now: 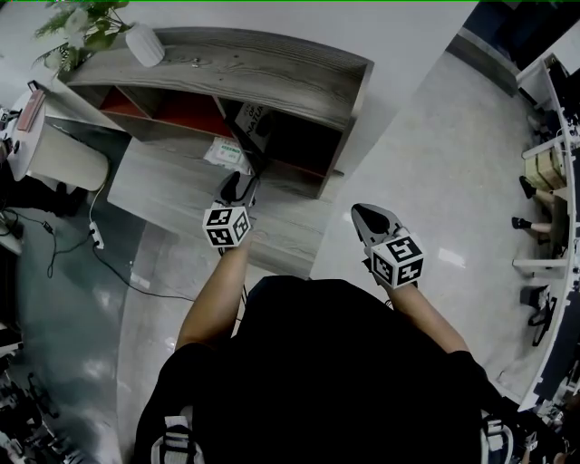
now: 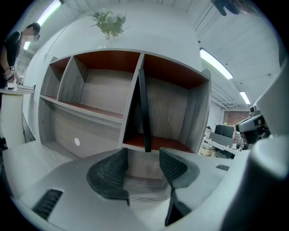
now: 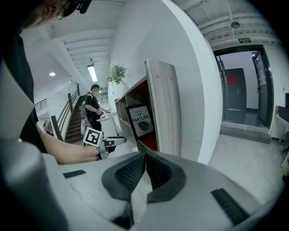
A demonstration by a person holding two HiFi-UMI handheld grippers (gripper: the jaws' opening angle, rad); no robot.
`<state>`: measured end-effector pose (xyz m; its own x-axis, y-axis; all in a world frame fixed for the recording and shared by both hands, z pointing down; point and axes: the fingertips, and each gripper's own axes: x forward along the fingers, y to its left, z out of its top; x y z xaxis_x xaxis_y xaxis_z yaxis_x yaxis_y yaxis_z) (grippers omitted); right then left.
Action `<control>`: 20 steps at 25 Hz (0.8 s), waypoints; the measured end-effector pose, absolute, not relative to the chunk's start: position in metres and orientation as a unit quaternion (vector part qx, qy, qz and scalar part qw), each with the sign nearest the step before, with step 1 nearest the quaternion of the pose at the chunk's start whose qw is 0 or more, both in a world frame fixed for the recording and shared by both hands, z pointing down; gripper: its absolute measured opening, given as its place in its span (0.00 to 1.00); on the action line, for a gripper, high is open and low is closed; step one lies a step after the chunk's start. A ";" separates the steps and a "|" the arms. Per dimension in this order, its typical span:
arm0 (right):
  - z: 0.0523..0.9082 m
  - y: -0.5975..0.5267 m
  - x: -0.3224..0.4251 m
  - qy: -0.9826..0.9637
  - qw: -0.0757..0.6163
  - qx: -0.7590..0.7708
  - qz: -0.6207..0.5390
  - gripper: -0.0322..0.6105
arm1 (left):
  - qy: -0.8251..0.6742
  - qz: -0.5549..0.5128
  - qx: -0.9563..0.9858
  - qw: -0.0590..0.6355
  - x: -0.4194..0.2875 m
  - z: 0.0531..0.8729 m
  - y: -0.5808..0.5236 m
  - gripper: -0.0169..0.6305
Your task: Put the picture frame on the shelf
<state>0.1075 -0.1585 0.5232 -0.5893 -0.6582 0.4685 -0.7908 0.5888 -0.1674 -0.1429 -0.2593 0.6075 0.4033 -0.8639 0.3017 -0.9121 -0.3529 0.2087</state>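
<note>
Starting at the left, a potted plant (image 1: 80,25) stands on the top board of the shelf (image 1: 272,72), at its far left end. The shelf is grey wood grain with red-brown inner panels and open compartments. The picture frame (image 1: 252,122) is inside the lower right compartment. It stands on edge on the red-brown floor, close to the divider, and its dark border and white print face out. From my left hand-held gripper view the picture frame (image 2: 143,113) shows only edge-on, as a thin dark strip just right of the divider. My left hand-held gripper (image 1: 237,188) is in front of that compartment, apart from the frame. Its jaws stand wide apart with nothing between them, only the grey ledge showing through the gap. Further right, my right hand-held gripper (image 1: 372,217) is held beside the shelf's end panel over the pale floor, with its jaws closed together and nothing in them
</note>
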 end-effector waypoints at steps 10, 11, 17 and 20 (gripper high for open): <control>0.514 -0.151 0.102 -0.875 0.176 0.416 0.172 0.07 | -0.533 0.069 0.826 0.170 -0.146 0.596 -0.236 0.36; 0.513 -0.150 0.101 -0.876 0.175 0.416 0.171 0.07 | -0.532 0.069 0.826 0.169 -0.147 0.594 -0.234 0.36; 0.509 -0.142 0.097 -0.878 0.179 0.413 0.166 0.07 | -0.523 0.075 0.832 0.169 -0.147 0.593 -0.220 0.35; 0.507 -0.137 0.094 -0.879 0.180 0.411 0.163 0.07 | -0.522 0.076 0.833 0.167 -0.150 0.591 -0.212 0.33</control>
<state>0.0939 -0.1371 0.5069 -0.5971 -0.6636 0.4506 -0.7812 0.6087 -0.1388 -0.1498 -0.2123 0.5914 0.4436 -0.8442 0.3007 -0.8949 -0.3993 0.1994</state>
